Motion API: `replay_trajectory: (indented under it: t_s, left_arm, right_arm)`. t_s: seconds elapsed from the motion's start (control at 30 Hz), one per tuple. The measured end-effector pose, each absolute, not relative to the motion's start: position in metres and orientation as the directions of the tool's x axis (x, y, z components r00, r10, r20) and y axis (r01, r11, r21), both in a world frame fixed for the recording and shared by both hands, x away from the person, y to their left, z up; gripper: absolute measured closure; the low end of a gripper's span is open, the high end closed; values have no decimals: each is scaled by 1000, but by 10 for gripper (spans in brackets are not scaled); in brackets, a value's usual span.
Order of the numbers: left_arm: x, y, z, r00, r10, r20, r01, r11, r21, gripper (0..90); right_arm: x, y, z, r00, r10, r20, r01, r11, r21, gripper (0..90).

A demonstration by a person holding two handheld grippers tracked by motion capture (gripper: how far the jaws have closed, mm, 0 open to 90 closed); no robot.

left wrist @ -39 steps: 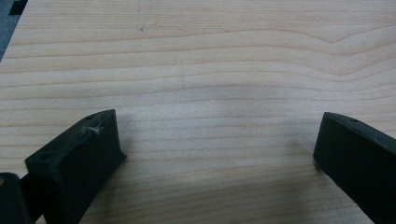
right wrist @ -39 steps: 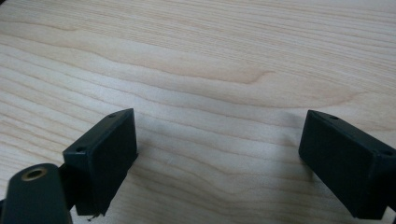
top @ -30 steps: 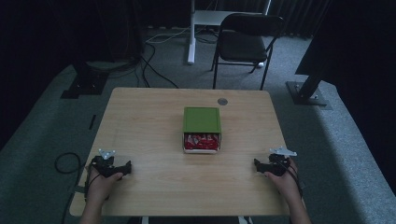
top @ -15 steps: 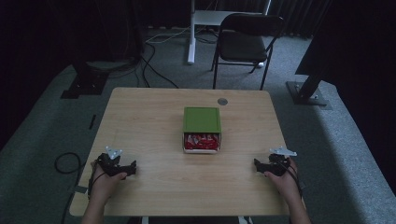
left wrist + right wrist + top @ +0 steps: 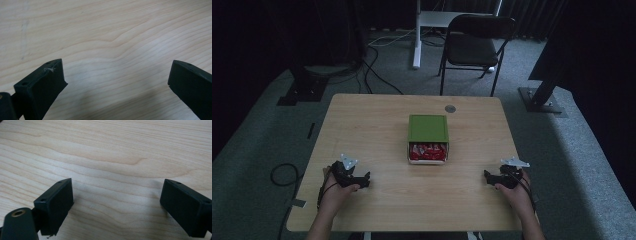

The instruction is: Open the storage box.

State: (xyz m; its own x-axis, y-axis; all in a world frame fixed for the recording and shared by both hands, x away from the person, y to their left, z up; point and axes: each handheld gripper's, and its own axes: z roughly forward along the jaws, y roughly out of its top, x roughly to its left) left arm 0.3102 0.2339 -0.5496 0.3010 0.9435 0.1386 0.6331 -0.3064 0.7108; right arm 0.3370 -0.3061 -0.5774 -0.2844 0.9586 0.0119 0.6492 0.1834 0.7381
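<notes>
A green box (image 5: 428, 128) sits at the middle of the wooden table (image 5: 377, 125), its near end open on red packets (image 5: 428, 151). My left gripper (image 5: 366, 179) rests low at the table's front left, held in a hand, pointing right toward the middle. In the left gripper view its jaws stand wide apart over bare wood, left gripper (image 5: 115, 82) open with nothing between them. My right gripper (image 5: 488, 176) lies at the front right, pointing left. The right gripper view shows the right gripper (image 5: 117, 202) open too, above bare wood grain.
A small round grey disc (image 5: 450, 108) is set in the table near its far edge. Beyond the table stand a black folding chair (image 5: 477, 45) and a white stand leg (image 5: 418, 35). Cables (image 5: 377, 75) trail on the grey floor at left.
My left gripper has slid right and a little forward along the front of the table. The right gripper and the box have stayed where they were.
</notes>
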Motion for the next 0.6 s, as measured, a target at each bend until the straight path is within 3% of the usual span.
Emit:
replay_trajectory:
  t_s: [0.6]
  left_arm:
    - [309, 180, -519, 460, 869, 183, 478, -415, 774, 16]
  right_arm:
    - [337, -306, -577, -283, 959, 13, 649, 182, 738, 108]
